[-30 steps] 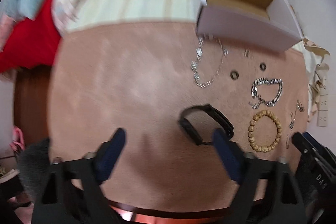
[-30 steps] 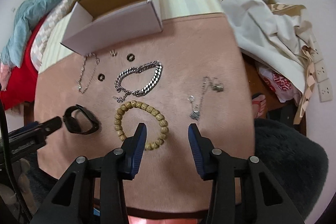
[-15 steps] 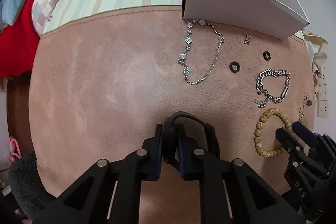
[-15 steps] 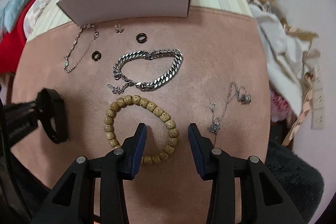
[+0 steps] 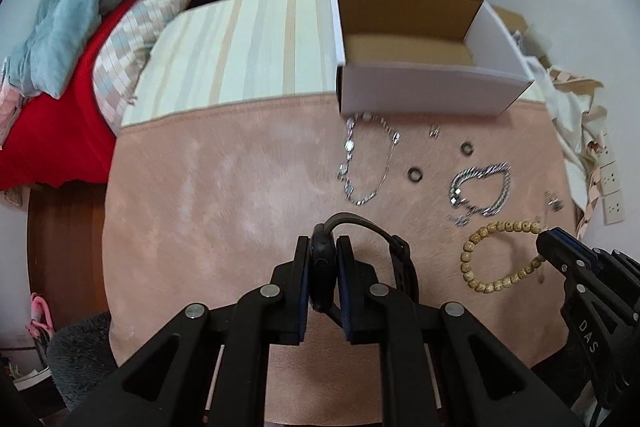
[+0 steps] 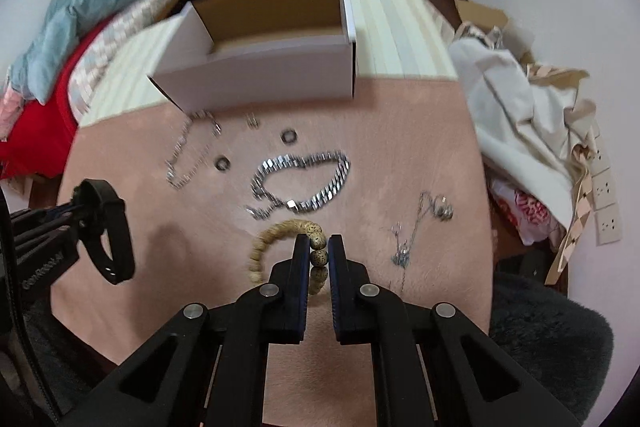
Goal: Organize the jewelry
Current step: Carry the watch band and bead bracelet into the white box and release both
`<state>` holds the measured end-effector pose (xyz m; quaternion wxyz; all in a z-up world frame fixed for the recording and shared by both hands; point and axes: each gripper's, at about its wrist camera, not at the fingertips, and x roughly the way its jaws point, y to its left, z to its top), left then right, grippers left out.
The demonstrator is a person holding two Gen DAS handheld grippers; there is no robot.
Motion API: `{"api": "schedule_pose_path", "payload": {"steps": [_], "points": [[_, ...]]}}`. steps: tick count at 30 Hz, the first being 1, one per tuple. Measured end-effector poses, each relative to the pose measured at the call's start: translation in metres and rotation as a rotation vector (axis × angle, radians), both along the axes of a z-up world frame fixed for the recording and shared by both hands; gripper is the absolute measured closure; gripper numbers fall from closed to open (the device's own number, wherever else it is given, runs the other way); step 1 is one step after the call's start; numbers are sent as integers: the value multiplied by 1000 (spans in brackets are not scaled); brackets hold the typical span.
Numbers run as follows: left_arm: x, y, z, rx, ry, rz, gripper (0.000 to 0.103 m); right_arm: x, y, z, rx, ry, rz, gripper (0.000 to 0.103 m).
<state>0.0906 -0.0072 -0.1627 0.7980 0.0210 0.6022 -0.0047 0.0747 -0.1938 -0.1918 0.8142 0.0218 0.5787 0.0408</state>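
Observation:
My left gripper is shut on a black wristband and holds it above the pink mat; it also shows in the right wrist view. My right gripper is shut on a wooden bead bracelet, also seen in the left wrist view. A thick silver chain bracelet, a thin silver bracelet, two dark rings, a small clasp and a fine pendant chain lie on the mat. An open white cardboard box stands behind them.
The pink mat covers a round table. A striped cloth lies behind it. A bed with red and blue bedding is at the left. Beige cloth and bags are piled at the right. A grey furry seat is near right.
The left gripper has lifted the black wristband off the mat. The right gripper has shut on the wooden bead bracelet and raised it. Both views now tilt up toward the box.

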Motion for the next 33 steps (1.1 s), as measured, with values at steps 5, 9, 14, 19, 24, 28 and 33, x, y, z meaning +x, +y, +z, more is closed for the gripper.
{"api": "schedule_pose_path", "payload": {"steps": [5, 9, 14, 19, 24, 28, 33], "points": [[8, -3, 18, -5, -68, 3, 94, 3, 0, 32, -17, -75, 7, 94], [13, -2, 38, -21, -118, 6, 94, 13, -6, 51, -32, -121, 12, 94], [22, -7, 63, -46, -170, 4, 94, 26, -9, 76, -21, -171, 6, 94], [41, -15, 79, -62, -211, -9, 94, 44, -12, 104, 3, -236, 2, 94], [68, -21, 85, -78, -226, -20, 94, 76, -17, 120, 31, -272, 1, 94], [94, -24, 83, -81, -225, -30, 94, 108, -20, 127, 47, -286, 7, 94], [127, -25, 68, -114, -185, -34, 93, 146, -22, 120, 98, -254, 33, 93]]}}
